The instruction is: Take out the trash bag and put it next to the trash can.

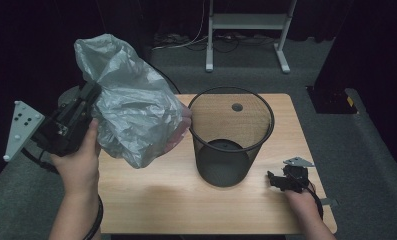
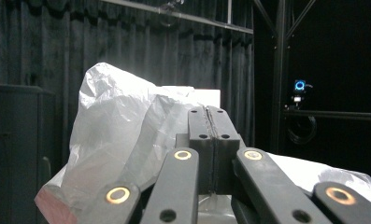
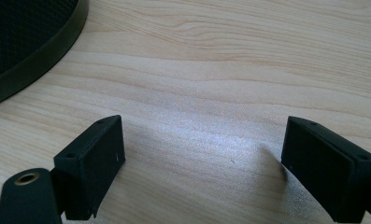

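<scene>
Bag: crumpled translucent grey plastic bag [image 1: 131,107] is hanging above the table's left side, just left of the bin rim.
Bin: black wire-mesh round wastebasket [image 1: 231,137] is standing upright at the table's centre, mouth open upward.
Left gripper [image 1: 88,97]: jaws are pinching shut on the bag's edge.
Right gripper [image 1: 276,181]: jaws are gaping wide, resting on the pale wooden table [image 1: 156,200], holding nothing.
Key relation: the bin is lying to the bag's right and lower; the left hand is the nearer.
</scene>
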Demonstrator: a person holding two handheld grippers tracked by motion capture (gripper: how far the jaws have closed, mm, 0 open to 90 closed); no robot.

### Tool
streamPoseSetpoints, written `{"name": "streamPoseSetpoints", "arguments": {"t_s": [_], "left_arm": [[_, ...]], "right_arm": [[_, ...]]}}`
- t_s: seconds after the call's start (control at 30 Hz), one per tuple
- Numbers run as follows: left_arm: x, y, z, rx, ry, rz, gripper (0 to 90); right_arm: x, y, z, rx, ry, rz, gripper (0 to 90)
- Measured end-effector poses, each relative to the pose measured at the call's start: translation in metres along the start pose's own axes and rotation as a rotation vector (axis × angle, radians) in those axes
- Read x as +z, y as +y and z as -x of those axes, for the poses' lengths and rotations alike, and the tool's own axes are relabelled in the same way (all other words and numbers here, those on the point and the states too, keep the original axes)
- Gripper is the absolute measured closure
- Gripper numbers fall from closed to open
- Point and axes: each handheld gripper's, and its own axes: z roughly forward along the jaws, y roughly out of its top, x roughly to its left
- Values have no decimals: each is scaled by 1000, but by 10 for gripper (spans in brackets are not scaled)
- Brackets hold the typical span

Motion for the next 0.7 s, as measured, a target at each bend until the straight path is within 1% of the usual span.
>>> {"name": "streamPoseSetpoints", "arguments": {"t_s": [0.23, 0.27, 0.3, 0.43, 0.5, 0.7], "left_arm": [[-2, -13, -8, -10, 18, -44, 895], [-3, -18, -11, -12, 23, -60, 894], [-3, -18, -11, -12, 23, -60, 895], [-3, -27, -17, -14, 37, -87, 894], [-3, -33, -21, -25, 43, -109, 894], [1, -50, -29, -35, 63, -169, 895]], "right_arm": [[-1, 0, 1, 9, 3, 2, 133], [-1, 0, 2, 6, 4, 6, 133], [-1, 0, 2, 6, 4, 6, 133], [-2, 1, 2, 12, 6, 7, 133], [-2, 1, 2, 12, 7, 8, 133], [-2, 2, 3, 12, 7, 14, 134]]}}
